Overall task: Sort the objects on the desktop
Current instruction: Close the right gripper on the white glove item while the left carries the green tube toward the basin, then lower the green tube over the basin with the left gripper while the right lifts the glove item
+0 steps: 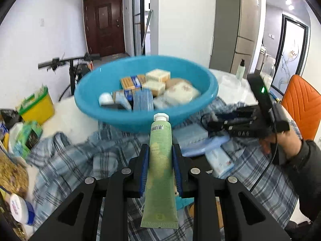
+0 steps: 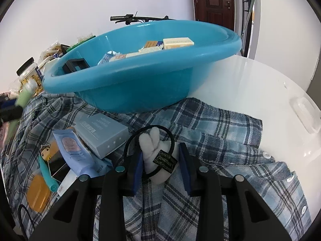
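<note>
Blue basin (image 1: 112,118) holds boxes (image 1: 157,76); left tool (image 1: 160,152) grips green tube (image 1: 160,160).

- Door (image 1: 103,23): dark red-brown, panelled, in the far wall.
- Scooter handlebar (image 1: 68,61): black, standing behind the desk by the white wall.
- Refrigerator (image 1: 234,30): tall, grey-beige, right of centre.
- Chair (image 1: 301,104): orange, quilted back, at the right edge.
- Bin (image 1: 38,108): yellow with green lid, on the left.
- Glass door (image 1: 291,50): black-framed, floral pattern, far right.
</note>
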Available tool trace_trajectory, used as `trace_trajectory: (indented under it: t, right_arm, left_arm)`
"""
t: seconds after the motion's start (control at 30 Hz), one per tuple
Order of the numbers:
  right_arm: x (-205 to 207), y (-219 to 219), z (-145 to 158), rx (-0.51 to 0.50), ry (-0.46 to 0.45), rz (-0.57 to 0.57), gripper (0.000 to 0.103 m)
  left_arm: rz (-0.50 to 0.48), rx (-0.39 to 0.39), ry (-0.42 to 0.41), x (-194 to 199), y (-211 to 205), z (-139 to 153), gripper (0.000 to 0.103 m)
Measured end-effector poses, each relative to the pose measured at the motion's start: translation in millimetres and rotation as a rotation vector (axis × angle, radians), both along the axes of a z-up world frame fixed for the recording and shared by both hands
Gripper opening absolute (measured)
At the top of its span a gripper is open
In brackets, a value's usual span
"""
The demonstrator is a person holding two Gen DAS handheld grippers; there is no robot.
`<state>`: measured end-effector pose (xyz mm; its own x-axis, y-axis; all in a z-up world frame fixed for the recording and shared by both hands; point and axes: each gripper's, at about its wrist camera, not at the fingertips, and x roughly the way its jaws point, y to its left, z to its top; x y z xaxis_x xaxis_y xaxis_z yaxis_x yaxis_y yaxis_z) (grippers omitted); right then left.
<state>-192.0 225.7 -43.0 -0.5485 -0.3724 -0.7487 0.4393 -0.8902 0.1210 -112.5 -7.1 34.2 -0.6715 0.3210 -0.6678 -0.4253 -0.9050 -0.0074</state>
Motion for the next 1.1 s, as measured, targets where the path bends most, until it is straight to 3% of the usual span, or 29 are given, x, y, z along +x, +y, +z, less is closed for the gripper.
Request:
trace_trajectory:
  t: [0.3, 0.5, 0.77, 1.1]
  right_arm:
    - [-3, 0, -5, 0.005, -0.020, 0.001, 0.032]
    - [-3, 0, -5, 0.004, -0.023, 0.000, 0.032]
    - [-3, 0, -6, 0.004, -0.023, 0.000, 0.032]
    - [-2, -3, -5, 0.023, -0.013, 0.001, 0.032]
  left_arm:
    - [0.044, -0.002, 0.078, -29, 23, 39, 0.025]
    - [0.090, 0.001, 0.119, -60, 37, 48, 0.025]
    - [0.171, 0.020, 0.135, -90, 38, 29, 0.025]
    - [0.162, 0.047, 0.094, -100, 32, 9, 0.025]
